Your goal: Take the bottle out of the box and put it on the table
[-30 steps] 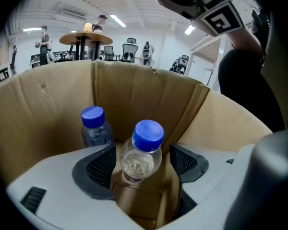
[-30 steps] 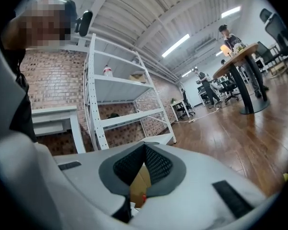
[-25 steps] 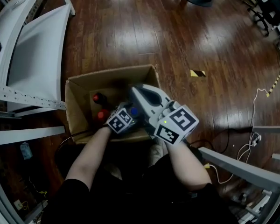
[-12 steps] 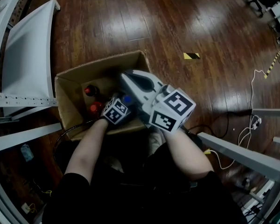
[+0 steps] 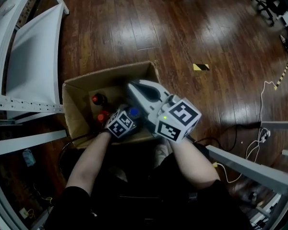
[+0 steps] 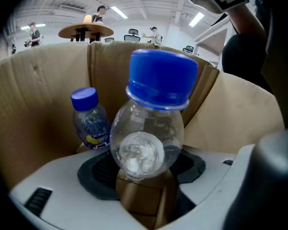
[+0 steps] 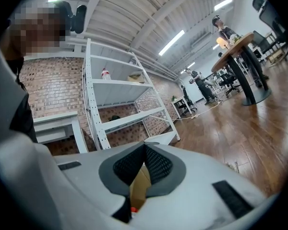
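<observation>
An open cardboard box (image 5: 110,73) stands on the wooden floor. Inside are two red-capped bottles (image 5: 98,98) and a clear bottle with a blue cap (image 5: 133,112). My left gripper (image 5: 127,116) reaches down into the box. In the left gripper view the clear bottle (image 6: 146,143) stands between its jaws. The jaws are closing and the dark pads (image 6: 98,171) touch the bottle's sides. A smaller blue-capped bottle (image 6: 90,123) stands behind, against the box wall (image 6: 38,104). My right gripper (image 5: 132,85) hovers over the box, level, shut and holding nothing (image 7: 144,150).
A white metal shelving frame (image 5: 24,56) lies left of the box. A white frame bar (image 5: 249,166) and cables (image 5: 259,138) are at the right. A yellow-black tape mark (image 5: 200,67) is on the floor. The right gripper view shows a white rack (image 7: 110,95) and a round table (image 7: 240,42).
The head view swayed left and back. Both grippers keep their places at the box, the left one still down beside the blue cap.
</observation>
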Available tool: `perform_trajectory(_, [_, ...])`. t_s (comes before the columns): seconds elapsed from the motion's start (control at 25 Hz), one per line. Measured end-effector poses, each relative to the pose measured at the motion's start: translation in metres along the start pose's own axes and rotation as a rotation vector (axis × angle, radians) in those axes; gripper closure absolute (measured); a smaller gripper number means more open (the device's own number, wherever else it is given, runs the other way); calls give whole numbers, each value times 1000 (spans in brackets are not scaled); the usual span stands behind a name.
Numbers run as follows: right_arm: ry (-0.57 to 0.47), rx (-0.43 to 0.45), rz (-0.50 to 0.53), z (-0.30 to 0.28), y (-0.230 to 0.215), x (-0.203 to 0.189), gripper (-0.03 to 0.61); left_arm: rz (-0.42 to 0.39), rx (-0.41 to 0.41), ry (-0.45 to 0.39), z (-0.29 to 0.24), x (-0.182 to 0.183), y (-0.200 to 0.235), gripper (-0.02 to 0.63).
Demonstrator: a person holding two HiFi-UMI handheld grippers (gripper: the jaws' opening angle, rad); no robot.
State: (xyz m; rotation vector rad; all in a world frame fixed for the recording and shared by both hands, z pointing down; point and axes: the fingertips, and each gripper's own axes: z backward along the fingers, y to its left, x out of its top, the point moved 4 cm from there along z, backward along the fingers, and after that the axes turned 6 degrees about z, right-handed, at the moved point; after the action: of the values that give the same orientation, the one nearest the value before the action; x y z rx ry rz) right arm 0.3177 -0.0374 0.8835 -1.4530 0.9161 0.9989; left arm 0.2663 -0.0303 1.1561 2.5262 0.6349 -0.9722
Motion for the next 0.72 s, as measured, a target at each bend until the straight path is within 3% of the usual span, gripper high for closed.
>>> perform_trajectory(0.12, [4,-3,3,-4,-3,1,574,-7,2,-45,17,17,-1,318])
perform_trajectory(0.24, [0,-24,43,-6,-6,4,574,55,38,-110,44,37,5,318])
perform_trajectory(0.4, [13,-61,122,-6,-10,5,574,108,110,-223,89,71,10,318])
perform_trajectory(0.72, [16,-51,116,-19,-12,5,574,219,219,-478,200,99,34,321])
